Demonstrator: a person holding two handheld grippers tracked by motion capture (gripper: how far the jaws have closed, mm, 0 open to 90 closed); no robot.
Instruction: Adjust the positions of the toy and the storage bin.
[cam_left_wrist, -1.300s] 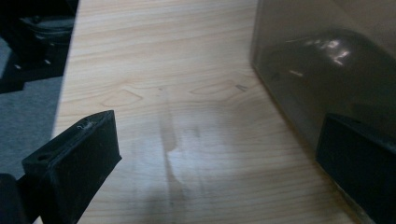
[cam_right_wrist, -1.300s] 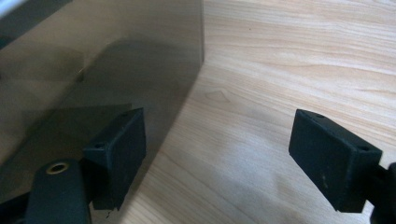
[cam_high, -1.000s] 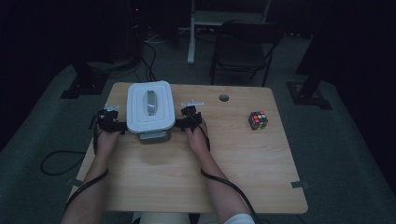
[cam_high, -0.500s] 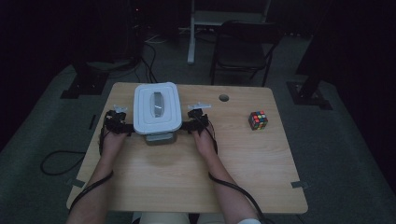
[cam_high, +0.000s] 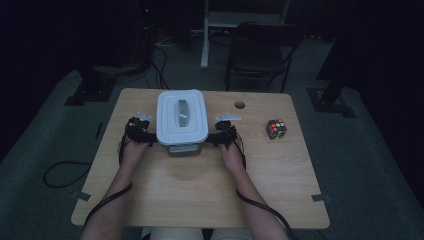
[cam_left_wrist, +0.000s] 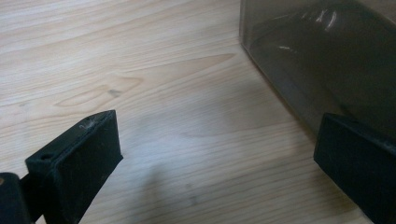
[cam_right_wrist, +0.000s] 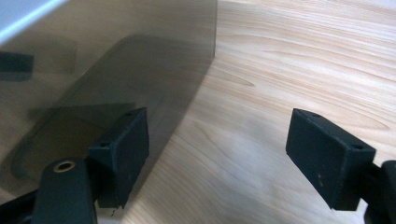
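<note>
Flanking the box (cam_high: 181, 121) near the table's (cam_high: 200, 195) far edge, left gripper (cam_high: 138, 131) and right gripper (cam_high: 224, 132) both stand open, jaws spread beside its smoky walls (cam_left_wrist: 327, 60). Probably stiff, slick plastic, light; best squeezed from both sides under the white lid (cam_high: 181, 114). Long axis runs away from the person.
</note>
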